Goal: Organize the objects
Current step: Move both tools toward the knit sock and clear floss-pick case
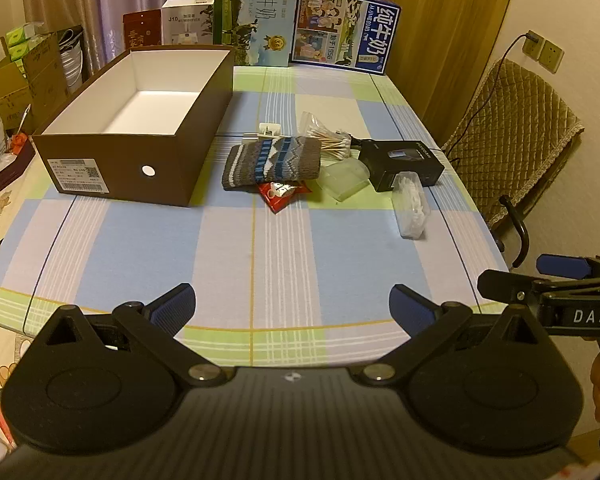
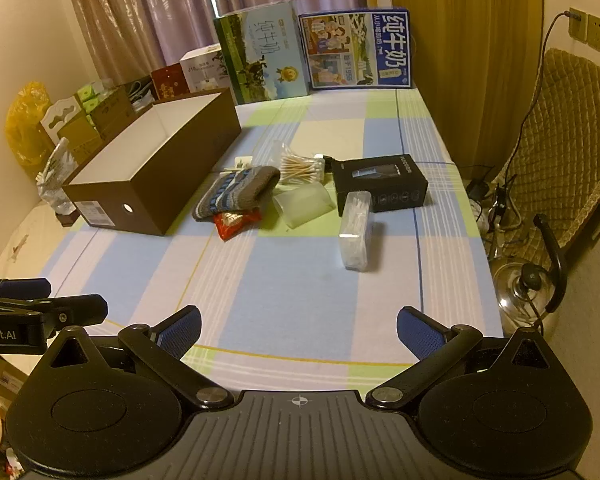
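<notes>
A brown shoebox [image 1: 112, 168] [image 2: 156, 184] with a white inside stands open on the checked tablecloth [image 1: 260, 240] [image 2: 284, 280]. To its right lies a cluster: a knitted pouch [image 1: 272, 162] [image 2: 236, 192], a red snack packet [image 1: 280, 195] [image 2: 234, 222], a bag of cotton swabs [image 1: 332, 140] [image 2: 300, 168], a frosted plastic case [image 1: 344, 180] [image 2: 304, 204], a black carton [image 1: 400, 162] [image 2: 380, 182] and a clear plastic box [image 1: 411, 204] [image 2: 355, 232]. My left gripper [image 1: 292, 308] and right gripper [image 2: 298, 332] hover open over the table's near edge, nothing between their fingers.
Two milk cartons [image 1: 256, 16] [image 2: 356, 48] and smaller boxes stand along the table's far edge. Cardboard boxes and bags [image 1: 24, 76] crowd the left side. A padded chair [image 2: 560, 152] and a glass pot lid [image 2: 520, 288] sit right of the table.
</notes>
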Available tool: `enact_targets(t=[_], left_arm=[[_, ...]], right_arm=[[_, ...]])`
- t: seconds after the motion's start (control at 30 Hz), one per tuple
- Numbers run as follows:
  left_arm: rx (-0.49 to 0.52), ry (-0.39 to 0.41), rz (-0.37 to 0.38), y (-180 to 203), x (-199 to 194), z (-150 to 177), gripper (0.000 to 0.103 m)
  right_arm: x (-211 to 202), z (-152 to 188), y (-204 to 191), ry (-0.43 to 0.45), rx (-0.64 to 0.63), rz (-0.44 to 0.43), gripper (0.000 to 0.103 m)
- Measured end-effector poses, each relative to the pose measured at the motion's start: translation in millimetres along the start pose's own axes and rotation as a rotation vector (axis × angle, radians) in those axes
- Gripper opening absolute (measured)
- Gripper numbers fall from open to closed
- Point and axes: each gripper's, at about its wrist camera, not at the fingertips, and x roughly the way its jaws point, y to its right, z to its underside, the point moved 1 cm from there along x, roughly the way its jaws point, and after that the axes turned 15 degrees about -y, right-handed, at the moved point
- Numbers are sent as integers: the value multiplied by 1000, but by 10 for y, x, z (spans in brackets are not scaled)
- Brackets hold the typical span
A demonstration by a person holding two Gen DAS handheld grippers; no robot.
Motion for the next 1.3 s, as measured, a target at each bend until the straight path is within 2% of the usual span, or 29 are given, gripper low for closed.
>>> enact_targets(t=[1.3], left_arm=[[-15, -3, -6, 12, 2, -24, 102]], right_arm=[[25, -80, -16, -3, -11, 5, 101]])
